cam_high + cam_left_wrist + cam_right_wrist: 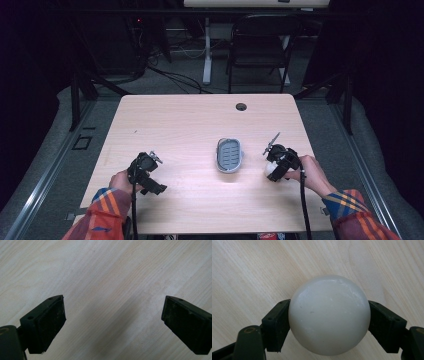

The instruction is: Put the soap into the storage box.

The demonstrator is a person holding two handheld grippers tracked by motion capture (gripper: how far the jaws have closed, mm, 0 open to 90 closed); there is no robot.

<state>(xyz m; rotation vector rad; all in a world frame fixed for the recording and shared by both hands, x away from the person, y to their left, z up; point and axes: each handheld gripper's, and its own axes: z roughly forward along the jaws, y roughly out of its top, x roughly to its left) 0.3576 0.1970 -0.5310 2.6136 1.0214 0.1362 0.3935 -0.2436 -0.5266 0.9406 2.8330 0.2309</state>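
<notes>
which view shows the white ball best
The right gripper view: the white ball sits large, pinched between the right gripper pads. The high view shows a small white patch under that gripper.

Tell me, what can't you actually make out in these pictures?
- Underside of the white ball: right gripper view, hidden by the ball's own bulk.
- The ball in the high view: mostly covered by the right gripper.
- Grey tray: high view, too small to read its dimples.

Surface (190, 125) showing pale wood grain w/ light beige streaks. Ball (329, 315) looking glossy off-white. Jaws on both grippers showing matte black. Tray (229, 155) appearing grey w/ darker ribbed centre. Sleeves (102, 212) showing orange, blue & yellow plaid. Floor (60, 145) looking grey.
</notes>
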